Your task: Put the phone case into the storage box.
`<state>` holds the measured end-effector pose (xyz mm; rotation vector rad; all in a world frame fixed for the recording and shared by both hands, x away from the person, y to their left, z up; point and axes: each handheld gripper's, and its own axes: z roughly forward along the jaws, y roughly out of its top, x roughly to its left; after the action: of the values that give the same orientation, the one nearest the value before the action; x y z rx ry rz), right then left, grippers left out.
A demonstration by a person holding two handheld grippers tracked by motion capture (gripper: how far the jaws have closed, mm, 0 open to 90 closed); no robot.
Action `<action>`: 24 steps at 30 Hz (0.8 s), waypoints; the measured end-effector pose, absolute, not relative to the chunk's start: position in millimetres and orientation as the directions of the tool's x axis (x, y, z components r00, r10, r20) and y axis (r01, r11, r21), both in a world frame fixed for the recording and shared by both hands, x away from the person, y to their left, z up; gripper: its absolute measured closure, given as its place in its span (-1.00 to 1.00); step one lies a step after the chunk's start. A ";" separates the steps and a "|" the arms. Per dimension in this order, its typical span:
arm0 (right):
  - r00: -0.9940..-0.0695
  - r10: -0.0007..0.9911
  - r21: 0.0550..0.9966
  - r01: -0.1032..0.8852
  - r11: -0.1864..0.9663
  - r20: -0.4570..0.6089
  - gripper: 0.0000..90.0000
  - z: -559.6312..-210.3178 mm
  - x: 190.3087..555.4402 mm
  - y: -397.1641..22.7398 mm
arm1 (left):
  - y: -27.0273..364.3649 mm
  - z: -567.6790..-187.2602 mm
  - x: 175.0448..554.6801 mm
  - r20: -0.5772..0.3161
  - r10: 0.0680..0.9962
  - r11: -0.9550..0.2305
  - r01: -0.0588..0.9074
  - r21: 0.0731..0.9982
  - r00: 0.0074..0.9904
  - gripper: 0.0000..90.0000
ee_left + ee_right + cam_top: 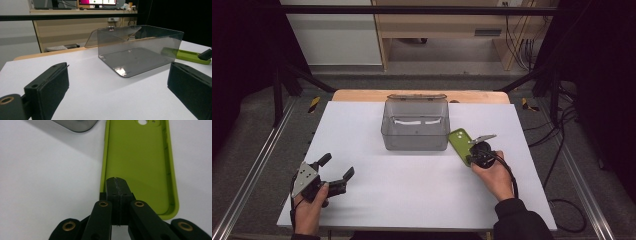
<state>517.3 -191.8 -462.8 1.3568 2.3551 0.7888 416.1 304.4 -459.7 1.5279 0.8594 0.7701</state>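
A lime-green phone case [458,141] lies hollow side up on the white table [412,190], just right of a smoky clear plastic box [414,136]. My right gripper [472,154] is shut, its tips over the case's near end. In the right gripper view the jaws [117,182] press flat together above the case [140,157] with nothing visible between them. I cannot tell whether they touch it. My left gripper [337,166] stands open at the table's near left, empty. Its view looks between wide-apart jaws [117,82] at the box [140,50] and the case [190,55].
The box is empty and its hinged lid [417,96] leans open at the back. Beyond the table stand a wooden desk [437,25] and hanging cables [517,45]. Metal rails [257,165] run along both sides of the table.
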 end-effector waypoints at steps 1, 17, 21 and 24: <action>-0.506 0.862 0.596 0.695 0.401 0.010 1.00 -462.6 515.8 -192.4 | 304.3 -459.7 416.1 0.006 0.857 -0.067 0.100 0.993 0.515 -0.92; -0.611 0.791 0.560 0.671 0.485 0.047 1.00 -460.3 448.4 -216.8 | 302.6 -460.3 415.9 0.008 0.855 -0.072 0.104 0.992 0.518 -0.92; -0.625 0.779 0.555 0.665 0.500 0.046 1.00 -460.0 433.7 -221.7 | 302.9 -460.2 415.2 0.008 0.856 -0.071 0.103 0.992 0.517 -0.92; -0.629 0.777 0.560 0.659 0.502 0.044 1.00 -460.5 422.8 -224.5 | 303.3 -460.0 414.9 0.006 0.857 -0.068 0.102 0.992 0.516 -0.92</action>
<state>422.8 -224.5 -460.5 1.2286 2.5314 0.8047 414.9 303.3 -460.0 1.5298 0.8595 0.7673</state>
